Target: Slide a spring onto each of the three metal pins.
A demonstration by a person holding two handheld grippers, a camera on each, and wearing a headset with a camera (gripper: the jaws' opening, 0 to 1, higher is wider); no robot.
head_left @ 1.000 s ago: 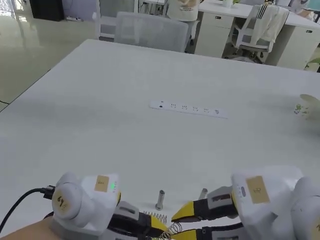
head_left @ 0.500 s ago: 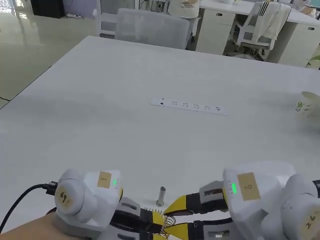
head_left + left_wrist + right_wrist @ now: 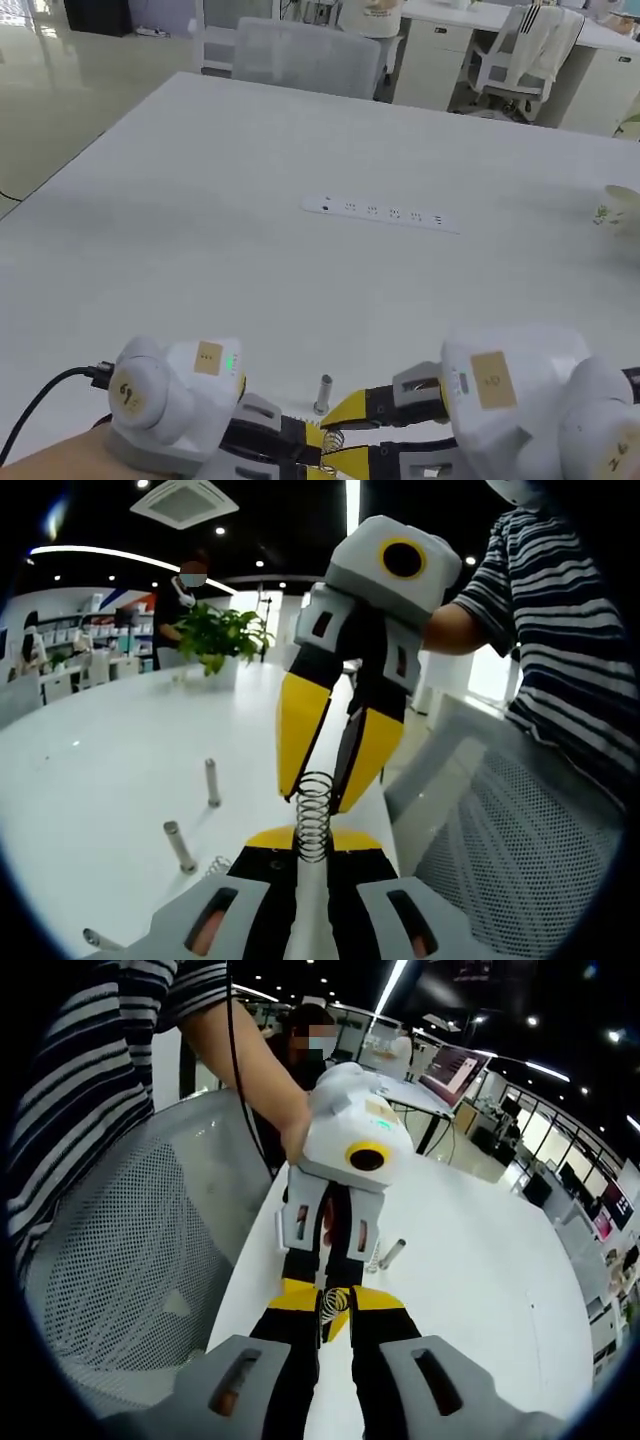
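Left gripper [image 3: 312,842]: jaws pressed together on the base of a spring [image 3: 314,815], which stands up from them; right gripper [image 3: 335,1305]: jaws spread, one on each side of the spring's free end, and whether the pads touch it cannot be told; the two sets of yellow tips meet nose to nose, low over the near edge of the counter [image 3: 250,270].

The left gripper view adds what the others lack: two pins [image 3: 212,780] upright on the counter, a third low at the picture's edge, a second spring [image 3: 218,865] lying beside the nearer upright one, and a plant [image 3: 220,640] far back; the head view shows one of the pins standing just beyond the jaws, and a power strip [image 3: 380,213] well apart at mid-counter; the right gripper view shows a mesh chair [image 3: 130,1260] beside the counter's edge.

A hand [image 3: 295,1135] clasps the left gripper's white body from behind, its forearm coming from a striped sleeve; both grippers lie roughly level, pointing at each other.
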